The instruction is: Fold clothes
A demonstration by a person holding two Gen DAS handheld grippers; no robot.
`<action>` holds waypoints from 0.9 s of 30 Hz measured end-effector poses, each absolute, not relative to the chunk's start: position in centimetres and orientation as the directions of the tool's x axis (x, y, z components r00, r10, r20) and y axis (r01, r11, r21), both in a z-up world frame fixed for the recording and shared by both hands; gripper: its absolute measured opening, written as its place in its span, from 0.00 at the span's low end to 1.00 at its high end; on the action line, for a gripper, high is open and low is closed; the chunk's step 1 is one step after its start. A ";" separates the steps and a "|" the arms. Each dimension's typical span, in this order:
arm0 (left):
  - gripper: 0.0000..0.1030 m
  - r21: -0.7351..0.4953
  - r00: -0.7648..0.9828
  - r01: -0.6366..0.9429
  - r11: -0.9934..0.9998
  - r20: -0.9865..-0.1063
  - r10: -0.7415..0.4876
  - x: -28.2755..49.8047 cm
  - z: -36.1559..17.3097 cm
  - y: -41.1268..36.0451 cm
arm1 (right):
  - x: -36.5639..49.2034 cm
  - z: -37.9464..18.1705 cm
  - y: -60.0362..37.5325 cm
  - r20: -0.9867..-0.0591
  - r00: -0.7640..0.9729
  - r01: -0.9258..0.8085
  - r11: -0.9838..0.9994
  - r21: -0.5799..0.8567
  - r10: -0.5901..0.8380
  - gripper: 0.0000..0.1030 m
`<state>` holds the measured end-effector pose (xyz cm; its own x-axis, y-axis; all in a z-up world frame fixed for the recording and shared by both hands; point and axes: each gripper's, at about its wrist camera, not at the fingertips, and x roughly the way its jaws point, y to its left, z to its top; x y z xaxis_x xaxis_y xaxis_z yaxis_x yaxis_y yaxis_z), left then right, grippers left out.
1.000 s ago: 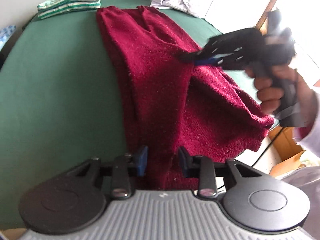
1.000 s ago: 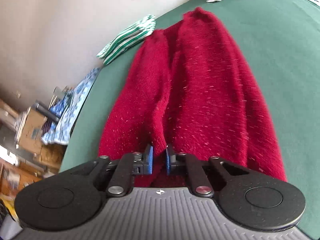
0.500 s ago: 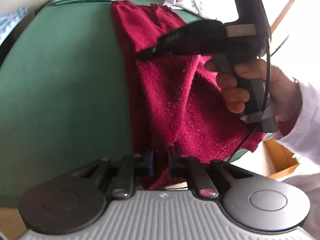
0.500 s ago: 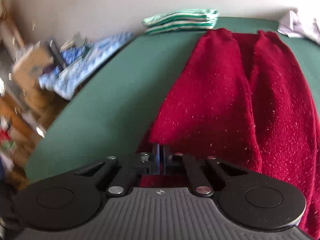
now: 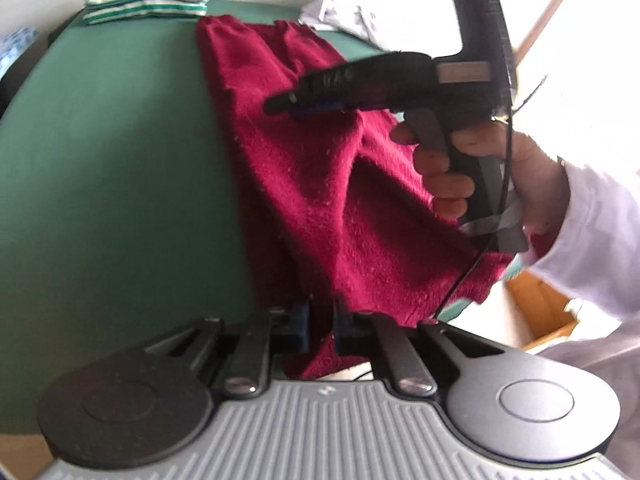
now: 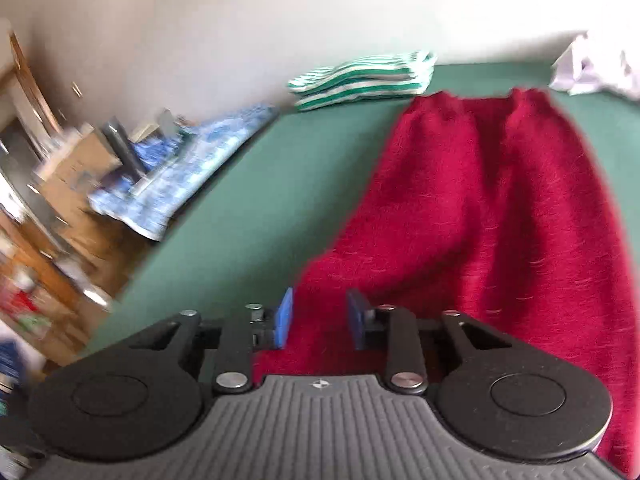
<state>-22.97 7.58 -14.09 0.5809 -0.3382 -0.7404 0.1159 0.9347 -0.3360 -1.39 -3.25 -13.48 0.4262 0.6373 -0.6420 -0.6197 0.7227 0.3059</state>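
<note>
A dark red knit sweater [image 5: 320, 184] lies lengthways on the green table [image 5: 100, 160], its right side folded in over the middle. My left gripper [image 5: 320, 326] is at the sweater's near end, shut on the cloth that runs between its blue pads. In the left wrist view a hand holds my right gripper [image 5: 280, 104] above the middle of the sweater. In its own view my right gripper [image 6: 320, 320] is open, over the sweater's [image 6: 500, 200] near left edge, with cloth below the gap but not pinched.
A folded green-and-white striped garment [image 6: 364, 76] sits at the table's far left corner, and a crumpled white garment [image 6: 592, 68] at the far right. Blue patterned cloth [image 6: 192, 168] and cardboard boxes lie beyond the left table edge [image 6: 240, 208]. Another box [image 5: 540, 308] stands off the right side.
My right gripper carried a fold of sweater leftward, then opened and let it go. My left gripper closed on the sweater's near end.
</note>
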 end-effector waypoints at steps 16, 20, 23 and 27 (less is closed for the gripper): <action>0.17 -0.165 0.595 0.252 0.954 -0.751 -0.287 -19.5 -11.9 5.0 | 7.1 -15.2 -0.3 -0.714 0.288 -0.622 0.691 0.368 0.639 0.15; 0.22 -0.208 0.532 0.210 0.955 -0.796 -0.290 -18.5 -15.4 4.1 | 11.3 -15.3 0.0 -0.691 0.256 -0.607 0.669 0.430 0.676 0.17; 0.34 -0.266 0.531 0.163 0.950 -0.788 -0.312 -18.8 -15.8 4.5 | 15.6 -16.4 0.5 -0.680 0.227 -0.577 0.659 0.482 0.697 0.17; 0.34 -0.318 0.530 0.094 0.943 -0.786 -0.318 -18.9 -16.1 5.1 | 21.2 -17.5 1.2 -0.634 0.238 -0.501 0.652 0.569 0.736 0.15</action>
<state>-18.91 5.11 -16.10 0.5296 -0.3183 -0.7863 0.0943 0.9433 -0.3183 21.21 1.21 -17.49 0.2375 0.7358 -0.6342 -0.5010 0.6521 0.5690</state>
